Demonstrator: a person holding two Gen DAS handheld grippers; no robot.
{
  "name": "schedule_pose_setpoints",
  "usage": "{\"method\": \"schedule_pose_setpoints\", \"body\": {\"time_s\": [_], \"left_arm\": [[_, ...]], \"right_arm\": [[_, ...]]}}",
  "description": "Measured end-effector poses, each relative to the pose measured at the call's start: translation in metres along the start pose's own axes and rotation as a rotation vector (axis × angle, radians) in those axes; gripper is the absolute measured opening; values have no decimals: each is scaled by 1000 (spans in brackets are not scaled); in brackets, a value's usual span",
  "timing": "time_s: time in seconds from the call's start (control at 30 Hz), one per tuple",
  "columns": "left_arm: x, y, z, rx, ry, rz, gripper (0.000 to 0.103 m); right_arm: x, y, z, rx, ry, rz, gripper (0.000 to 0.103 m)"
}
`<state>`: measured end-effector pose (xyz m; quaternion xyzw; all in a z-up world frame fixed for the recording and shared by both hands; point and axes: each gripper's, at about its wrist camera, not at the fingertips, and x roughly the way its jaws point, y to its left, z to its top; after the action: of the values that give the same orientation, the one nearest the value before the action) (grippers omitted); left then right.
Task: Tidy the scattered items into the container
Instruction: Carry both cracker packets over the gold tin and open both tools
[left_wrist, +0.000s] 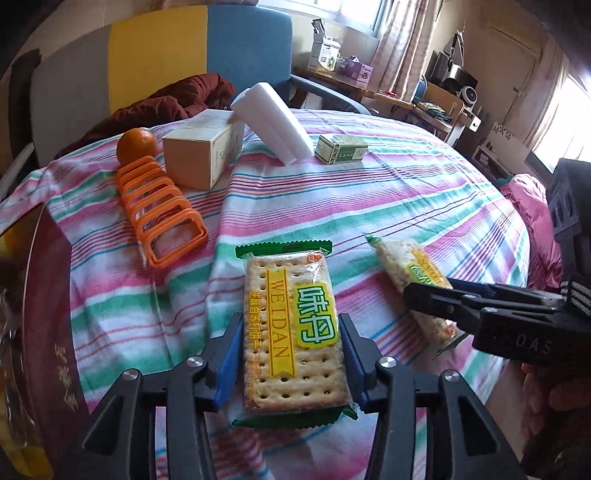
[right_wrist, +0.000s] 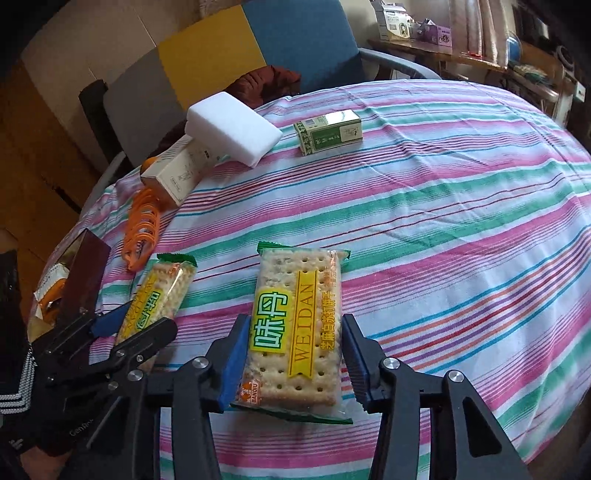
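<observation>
The cracker packet (left_wrist: 291, 332) wore glossy clear plastic film. Beyond it, the striped tablecloth (left_wrist: 369, 206) looked like matt woven cloth, the sponge block (left_wrist: 273, 122) matt foam, the box (left_wrist: 201, 155) smooth cardboard.

We see our right gripper (right_wrist: 291, 365) clamped on a cracker packet (right_wrist: 295, 328) above the striped tablecloth (right_wrist: 443, 221); at lower left our left gripper (right_wrist: 136, 328) pinches a second cracker packet (right_wrist: 162, 291); farther back lie an orange rack (right_wrist: 144, 232), a white sponge block (right_wrist: 232, 129) and a green box (right_wrist: 328, 131).
</observation>
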<state>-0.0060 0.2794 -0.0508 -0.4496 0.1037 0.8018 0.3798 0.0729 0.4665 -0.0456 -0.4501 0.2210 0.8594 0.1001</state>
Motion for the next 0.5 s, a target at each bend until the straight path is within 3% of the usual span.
{"method": "schedule_pose_setpoints", "body": {"time_s": [0.5], "left_arm": [[-101, 19, -25, -2, -152, 67, 49]], "right_arm": [[-43, 67, -11, -33, -24, 211, 49]]}}
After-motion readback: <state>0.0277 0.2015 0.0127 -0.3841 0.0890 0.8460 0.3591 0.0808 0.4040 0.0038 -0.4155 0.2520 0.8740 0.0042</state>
